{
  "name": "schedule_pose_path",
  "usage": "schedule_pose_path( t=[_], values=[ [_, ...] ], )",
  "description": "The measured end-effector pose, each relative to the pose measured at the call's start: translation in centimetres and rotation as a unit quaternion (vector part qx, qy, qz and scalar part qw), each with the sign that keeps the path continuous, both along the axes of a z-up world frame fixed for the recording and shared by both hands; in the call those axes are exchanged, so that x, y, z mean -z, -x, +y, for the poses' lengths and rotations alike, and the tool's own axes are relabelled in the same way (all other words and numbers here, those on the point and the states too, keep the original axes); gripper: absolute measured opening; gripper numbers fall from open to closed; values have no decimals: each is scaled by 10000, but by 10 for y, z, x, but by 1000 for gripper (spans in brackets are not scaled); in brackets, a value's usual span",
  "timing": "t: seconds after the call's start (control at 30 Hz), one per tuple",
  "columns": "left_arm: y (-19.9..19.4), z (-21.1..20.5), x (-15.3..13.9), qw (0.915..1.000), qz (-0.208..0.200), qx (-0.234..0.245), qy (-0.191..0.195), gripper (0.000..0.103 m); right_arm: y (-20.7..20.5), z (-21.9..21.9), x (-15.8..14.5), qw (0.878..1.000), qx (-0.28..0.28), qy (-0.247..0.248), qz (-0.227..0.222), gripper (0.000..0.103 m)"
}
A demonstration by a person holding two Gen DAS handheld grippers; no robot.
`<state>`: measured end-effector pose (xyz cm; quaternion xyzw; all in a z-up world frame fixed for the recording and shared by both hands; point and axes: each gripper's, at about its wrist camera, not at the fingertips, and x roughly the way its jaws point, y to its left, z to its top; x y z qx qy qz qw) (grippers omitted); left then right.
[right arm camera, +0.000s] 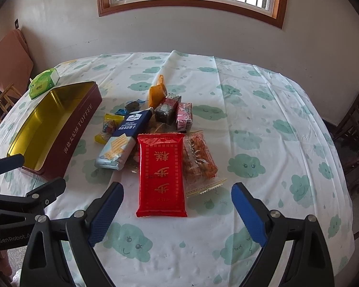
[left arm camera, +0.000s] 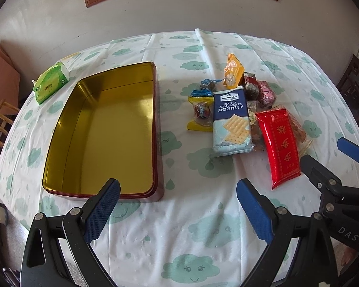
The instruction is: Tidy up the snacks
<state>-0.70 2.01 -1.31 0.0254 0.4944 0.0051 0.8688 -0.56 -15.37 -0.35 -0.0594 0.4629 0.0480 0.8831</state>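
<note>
Here, the scene was recorded as follows.
Left tongs (left arm camera: 178,191): spread wide, nothing pinched, held above the bench (left arm camera: 179,239) near the tin's front corner.
Right tongs (right arm camera: 177,196): spread wide, nothing pinched, held just before the red packet (right arm camera: 160,174).
Tin (left arm camera: 103,131): an open box with a gold inside, seen on the left of the bench with nothing in it.
Snacks: piled to the right of the tin, apart from it; a soda cracker pack (left arm camera: 231,124) was seen beside the red packet, with small wrapped sweets (left arm camera: 199,113) behind.
Tissue pack (left arm camera: 50,82): green, set beyond the tin's far left corner.
</note>
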Motion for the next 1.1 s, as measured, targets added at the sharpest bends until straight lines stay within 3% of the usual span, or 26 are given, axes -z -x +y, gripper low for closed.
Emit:
schedule_pose_path(
  t=[0.83,1.1],
  values=[
    [-3,6,-2,10000,-41,-34,-53,97,1,4,2,9999,-118,-62,16,93],
    [-6,12,-3,9999,-97,-52,3,97,-6,2,12,9996,-175,-122,204,78]
  ],
)
